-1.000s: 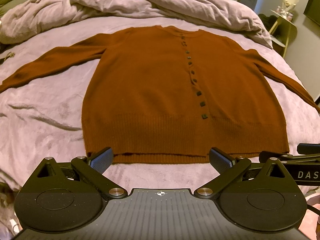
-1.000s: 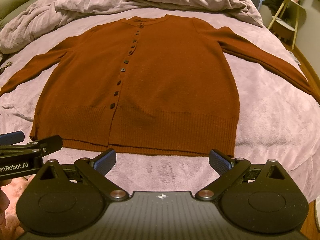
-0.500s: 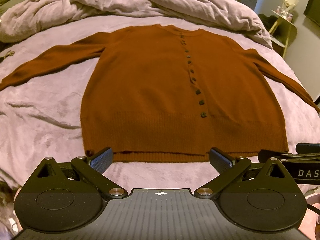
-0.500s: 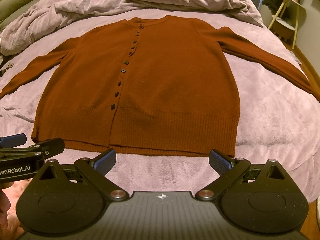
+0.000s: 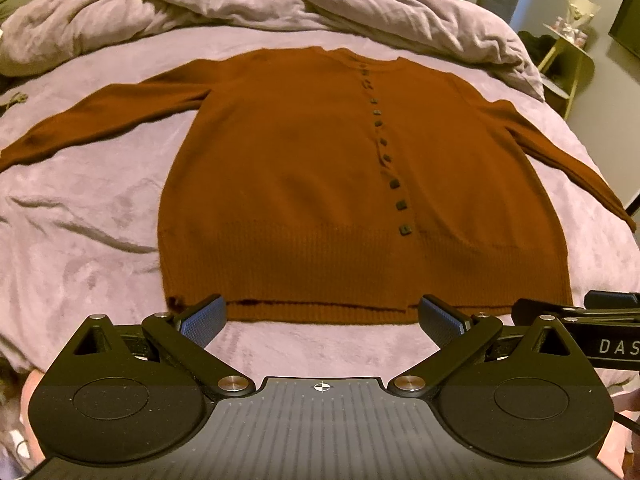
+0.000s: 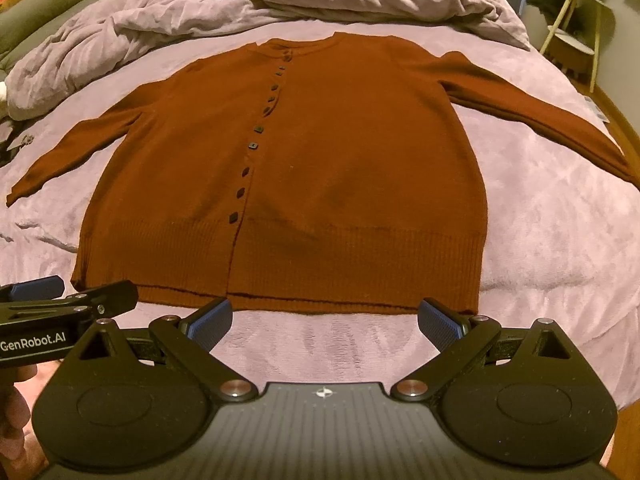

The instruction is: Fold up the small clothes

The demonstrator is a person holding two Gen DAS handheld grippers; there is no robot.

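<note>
Spread flat and face-up across the lilac bed (image 5: 72, 240): a rust-brown buttoned cardigan (image 5: 320, 184), left sleeve (image 5: 100, 116) and right sleeve (image 6: 532, 116) both stretched outward, hem nearest the cameras. Crumpled duvet (image 5: 280, 4) heaped beyond the collar.

Compared with a second ago, slightly closer: hem lower in both views, now just beyond the fingertips. Nothing folded yet, no cloth lifted; likely an approach toward the hem corners for a first fold, judged only from position.

Left gripper (image 5: 322, 314): jaws spread wide, empty, poised above the bare blanket just short of the hem, left fingertip near the hem's left corner. Right gripper (image 6: 325, 317): jaws likewise wide apart, holding nothing, right fingertip close to the hem's right corner.

Row of dark square buttons (image 5: 394, 184) fastened down the front, so the garment should move as one layer.

Readable writing: "GenRobot.AI" on the left gripper's flank in the right wrist view; "DAS", cut off at the frame edge, on the right gripper's flank in the left wrist view. Side table (image 6: 576, 36) at far right, too small to detail.
</note>
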